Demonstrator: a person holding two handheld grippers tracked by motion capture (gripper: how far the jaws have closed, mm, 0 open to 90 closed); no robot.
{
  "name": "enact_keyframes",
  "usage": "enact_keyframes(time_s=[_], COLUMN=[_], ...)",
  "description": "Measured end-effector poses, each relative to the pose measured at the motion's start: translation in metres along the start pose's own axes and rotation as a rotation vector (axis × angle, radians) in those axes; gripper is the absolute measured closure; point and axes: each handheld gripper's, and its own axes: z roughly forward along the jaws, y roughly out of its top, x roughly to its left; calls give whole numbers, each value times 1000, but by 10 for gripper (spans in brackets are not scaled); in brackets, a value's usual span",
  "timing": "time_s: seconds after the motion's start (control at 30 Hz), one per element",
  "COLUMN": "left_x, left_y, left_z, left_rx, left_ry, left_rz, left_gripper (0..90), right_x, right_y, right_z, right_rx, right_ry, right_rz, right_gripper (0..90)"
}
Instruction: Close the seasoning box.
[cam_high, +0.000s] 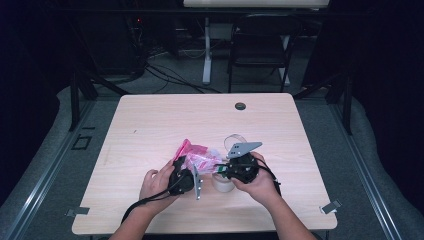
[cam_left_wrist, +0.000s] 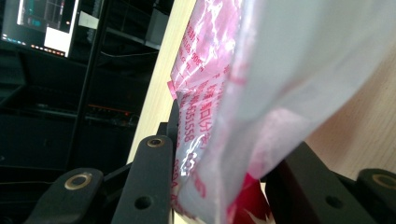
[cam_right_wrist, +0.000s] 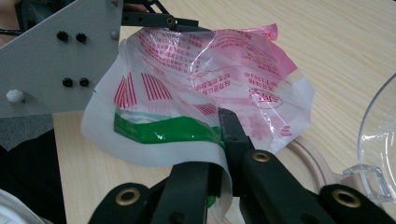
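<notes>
Both tools grip one pink-and-white plastic bag (cam_high: 197, 155) held just above the worktop (cam_high: 150, 125). The right tool (cam_right_wrist: 223, 154) is clamped tight on the bag's green-striped edge; the left tool (cam_left_wrist: 219, 186) has its jaws partly closed with the bag between them, seemingly pinching it. Pulling apart unevenly could tear the thin film or slip it free. A clear cup (cam_right_wrist: 380, 140) sits just beside. Beyond the pale wood worktop, a dark room holds a chair (cam_high: 260, 47) and cables.

A dim recording lab: pale wooden table (cam_high: 150, 120) ringed by black metal frame (cam_high: 75, 100), floor cables (cam_high: 165, 75), glowing monitor (cam_left_wrist: 46, 23).
</notes>
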Motion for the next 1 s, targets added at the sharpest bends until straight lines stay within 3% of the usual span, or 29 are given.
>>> enact_keyframes(time_s=[0.47,0.77,1.0], left_x=[-7,-11,-11], left_y=[-3,-3,-6], left_z=[3,6,8], left_rx=[-6,-13,-27], left_ry=[-39,-74,-114], left_rz=[-31,-44,-91], left_gripper=[723,733,735], right_x=[-1,2,6], right_y=[1,3,5], right_z=[-5,-7,-7], right_rx=[-35,-72,-96], right_ry=[11,9,4], right_rz=[3,-3,-10], right_gripper=[868,755,674])
